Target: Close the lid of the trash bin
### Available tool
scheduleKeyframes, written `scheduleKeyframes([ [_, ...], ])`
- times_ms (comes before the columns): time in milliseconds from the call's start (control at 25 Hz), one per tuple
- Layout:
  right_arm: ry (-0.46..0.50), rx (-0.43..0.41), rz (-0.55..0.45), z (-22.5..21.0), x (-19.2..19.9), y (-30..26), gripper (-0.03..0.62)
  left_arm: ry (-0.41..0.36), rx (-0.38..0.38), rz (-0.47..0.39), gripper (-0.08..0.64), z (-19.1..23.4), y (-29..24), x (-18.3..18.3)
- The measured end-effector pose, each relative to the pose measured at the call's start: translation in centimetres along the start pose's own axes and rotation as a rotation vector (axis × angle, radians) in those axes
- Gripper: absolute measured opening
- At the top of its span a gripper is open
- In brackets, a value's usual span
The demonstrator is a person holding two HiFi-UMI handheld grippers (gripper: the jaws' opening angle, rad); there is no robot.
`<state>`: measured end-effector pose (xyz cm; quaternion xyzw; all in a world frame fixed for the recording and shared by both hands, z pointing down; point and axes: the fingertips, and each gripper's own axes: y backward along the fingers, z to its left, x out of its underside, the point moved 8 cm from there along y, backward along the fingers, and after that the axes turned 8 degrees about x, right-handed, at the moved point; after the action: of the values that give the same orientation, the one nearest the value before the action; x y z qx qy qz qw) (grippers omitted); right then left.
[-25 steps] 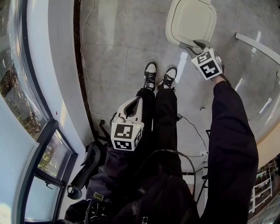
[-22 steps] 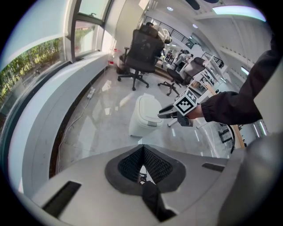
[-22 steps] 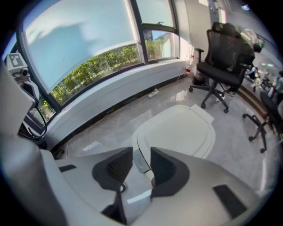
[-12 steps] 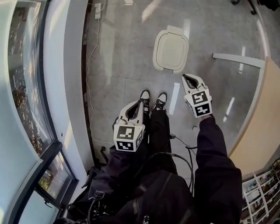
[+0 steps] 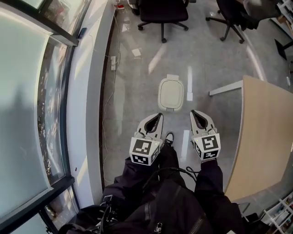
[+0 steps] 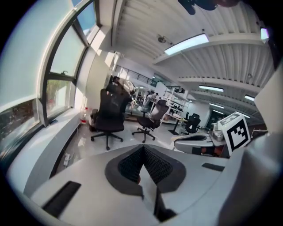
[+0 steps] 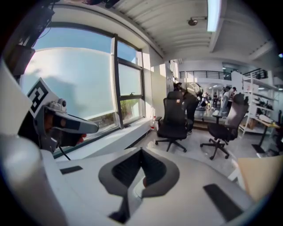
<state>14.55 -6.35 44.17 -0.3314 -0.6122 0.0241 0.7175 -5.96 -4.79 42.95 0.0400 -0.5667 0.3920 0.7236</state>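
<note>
The trash bin (image 5: 170,93) stands on the grey floor ahead of my feet, its white lid lying flat and closed. Both grippers hang high above the floor, on the near side of the bin and apart from it. My left gripper (image 5: 159,115) points toward the bin's near left; in the left gripper view its jaws (image 6: 143,149) meet with nothing between them. To the bin's near right is my right gripper (image 5: 194,112), whose jaws are also shut and empty (image 7: 141,152). Neither gripper view shows the bin.
A wooden desk (image 5: 265,137) fills the right side. Two black office chairs (image 5: 162,11) (image 5: 231,18) stand beyond the bin. A white sill (image 5: 98,91) under the windows runs along the left, with a power strip (image 5: 113,61) and cable on the floor beside it.
Both grippers have risen well away from the floor. The right one has left the bin's lid edge and come back beside the left. The bin now looks smaller and farther off.
</note>
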Motion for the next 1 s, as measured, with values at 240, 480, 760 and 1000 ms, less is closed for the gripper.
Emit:
scheduleKeyframes([
  [240,-0.017,0.090,-0.171,0.0,-7.2,6.5,0.006,-0.087,0.003,-0.102,0.002,-3.4,2.3,-7.3],
  [480,-0.008,0.125,-0.323,0.7,-13.6,10.8,0.006,-0.152,0.037,-0.198,0.002,-6.0,4.6,-12.5],
  [760,-0.004,0.146,-0.442,1.7,-17.8,14.5,0.006,-0.226,0.023,-0.277,0.002,-7.0,7.6,-17.4],
  [1000,0.026,0.168,-0.507,1.6,-20.3,17.1,0.006,-0.266,0.019,-0.328,0.002,-8.4,8.9,-19.8],
])
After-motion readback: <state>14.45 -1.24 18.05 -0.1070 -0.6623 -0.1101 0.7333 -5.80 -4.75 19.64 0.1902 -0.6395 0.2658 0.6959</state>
